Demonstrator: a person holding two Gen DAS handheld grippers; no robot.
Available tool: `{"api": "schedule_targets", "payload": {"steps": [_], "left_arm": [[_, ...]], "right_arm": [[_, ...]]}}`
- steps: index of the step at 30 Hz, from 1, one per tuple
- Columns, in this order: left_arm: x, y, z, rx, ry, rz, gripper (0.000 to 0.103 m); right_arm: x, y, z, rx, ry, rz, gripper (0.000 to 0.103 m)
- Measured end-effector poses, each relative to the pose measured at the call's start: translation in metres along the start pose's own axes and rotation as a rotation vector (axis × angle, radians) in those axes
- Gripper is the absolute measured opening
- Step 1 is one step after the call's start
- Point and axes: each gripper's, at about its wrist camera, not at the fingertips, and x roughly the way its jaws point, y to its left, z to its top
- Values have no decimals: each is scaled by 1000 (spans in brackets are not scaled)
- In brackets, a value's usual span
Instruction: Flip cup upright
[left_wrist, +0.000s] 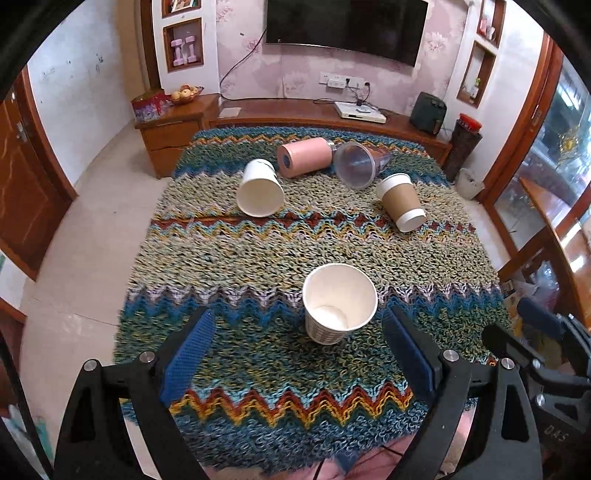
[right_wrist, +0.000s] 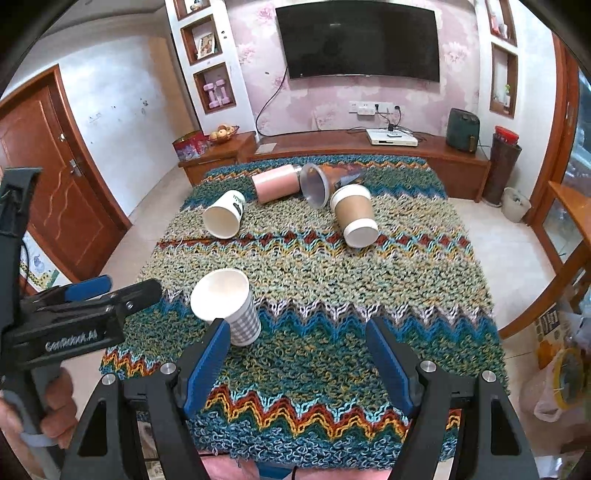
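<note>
Both grippers, left and right, wide open, empty, near checked cup already upright; beyond it, four others lying tipped.

A black TV hung on pink floral wallpaper above a long wooden cabinet. White niches beside it held pink dumbbells and a framed picture. A brown door stood on the left, against a scuffed white wall. The floor was pale tile. A zigzag knitted cloth covered the worktop.
</note>
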Motion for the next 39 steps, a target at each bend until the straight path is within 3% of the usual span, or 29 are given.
{"api": "schedule_targets", "payload": {"steps": [15, 23, 39], "left_arm": [[-41, -4, 33, -12, -31, -19, 93], [-44, -4, 38, -26, -34, 12, 93], [-44, -4, 43, -33, -76, 57, 93]], "right_arm": [[-35, 20, 53, 24, -26, -7, 76], [-45, 24, 60, 29, -91, -68, 76], [-43, 27, 67, 5, -132, -97, 76]]}}
